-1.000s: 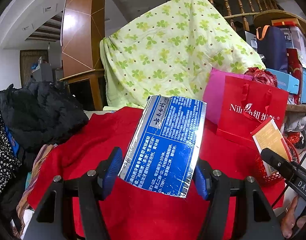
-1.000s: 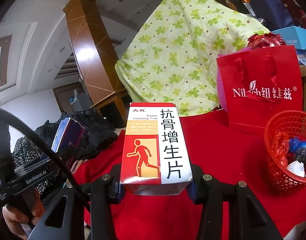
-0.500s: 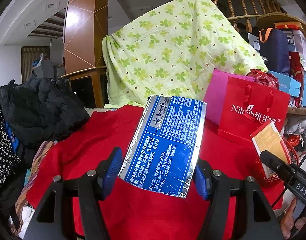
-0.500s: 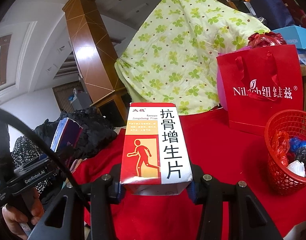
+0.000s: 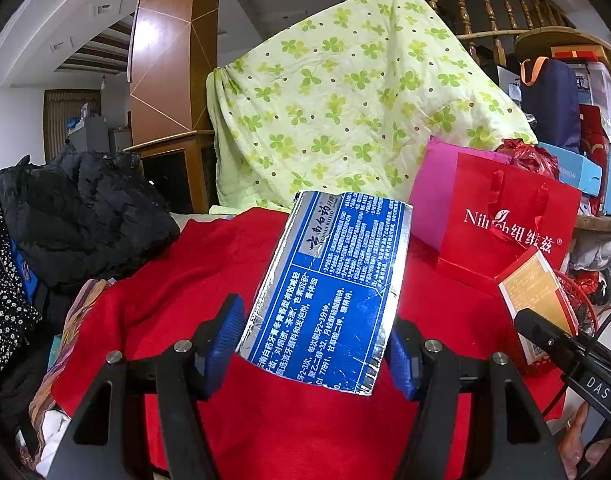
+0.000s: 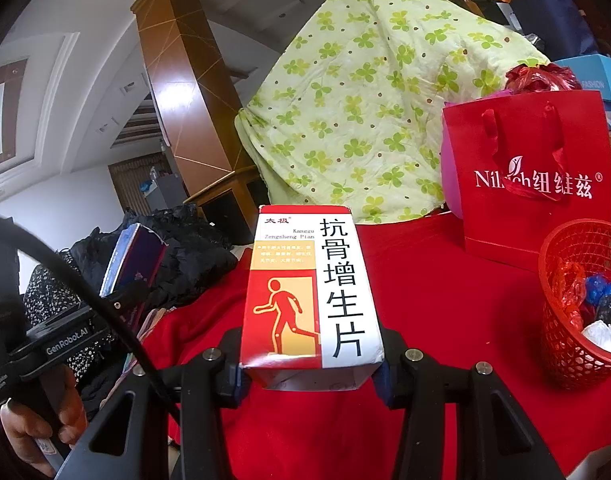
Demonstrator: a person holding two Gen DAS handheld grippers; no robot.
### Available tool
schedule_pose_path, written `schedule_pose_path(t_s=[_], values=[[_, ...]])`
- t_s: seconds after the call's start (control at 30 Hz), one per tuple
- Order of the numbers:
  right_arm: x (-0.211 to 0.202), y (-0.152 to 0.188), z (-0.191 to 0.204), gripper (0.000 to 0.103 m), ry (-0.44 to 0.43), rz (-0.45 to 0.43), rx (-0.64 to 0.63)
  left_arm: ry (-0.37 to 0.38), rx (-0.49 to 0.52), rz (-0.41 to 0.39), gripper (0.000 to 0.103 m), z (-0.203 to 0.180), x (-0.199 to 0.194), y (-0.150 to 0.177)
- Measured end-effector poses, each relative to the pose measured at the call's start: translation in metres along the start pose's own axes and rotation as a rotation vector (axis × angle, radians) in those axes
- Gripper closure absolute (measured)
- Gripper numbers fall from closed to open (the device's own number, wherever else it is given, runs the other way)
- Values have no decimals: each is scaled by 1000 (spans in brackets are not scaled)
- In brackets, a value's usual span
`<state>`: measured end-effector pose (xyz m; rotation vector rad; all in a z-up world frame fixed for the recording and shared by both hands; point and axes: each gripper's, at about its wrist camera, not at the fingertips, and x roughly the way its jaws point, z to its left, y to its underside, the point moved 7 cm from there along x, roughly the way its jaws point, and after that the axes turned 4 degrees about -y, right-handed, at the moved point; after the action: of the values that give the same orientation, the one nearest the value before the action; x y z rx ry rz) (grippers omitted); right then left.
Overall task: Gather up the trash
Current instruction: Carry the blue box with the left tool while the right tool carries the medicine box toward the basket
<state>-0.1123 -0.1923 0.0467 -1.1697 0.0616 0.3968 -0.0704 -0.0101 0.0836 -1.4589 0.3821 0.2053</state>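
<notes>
Red cloth covers the counter, and behind it a pale green clover-print quilt hangs over a wooden railing beside a tall brown pillar. On the counter's left edge sits a heap of black clothing. Toward the right stands a red paper gift bag with white lettering, and a pink bag stands just behind it.

Above the cloth, the left tongs clamp a flattened blue and silver toothpaste box between their blue pads, with the box standing up and tilted a little to the right. Its printed face is turned to the left wrist camera.

Over the counter, the right tongs grip a red and white medicine box by its lower end. This box stands upright, showing a walking figure and large black characters.

Nearby, to the right of the medicine box, a red mesh basket rests on the cloth. Inside it lie crumpled wrappers in red, blue, black and white. From the right wrist view, the toothpaste box appears edge-on at the far left, in front of the black clothing, well apart from the basket.
</notes>
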Motion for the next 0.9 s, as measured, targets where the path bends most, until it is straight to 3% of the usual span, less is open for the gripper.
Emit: schedule_pose_path(t_s=[0.9], values=[[-2,0,9,53,-8,-1,-10,-9,-28,0,36,6,1,3]])
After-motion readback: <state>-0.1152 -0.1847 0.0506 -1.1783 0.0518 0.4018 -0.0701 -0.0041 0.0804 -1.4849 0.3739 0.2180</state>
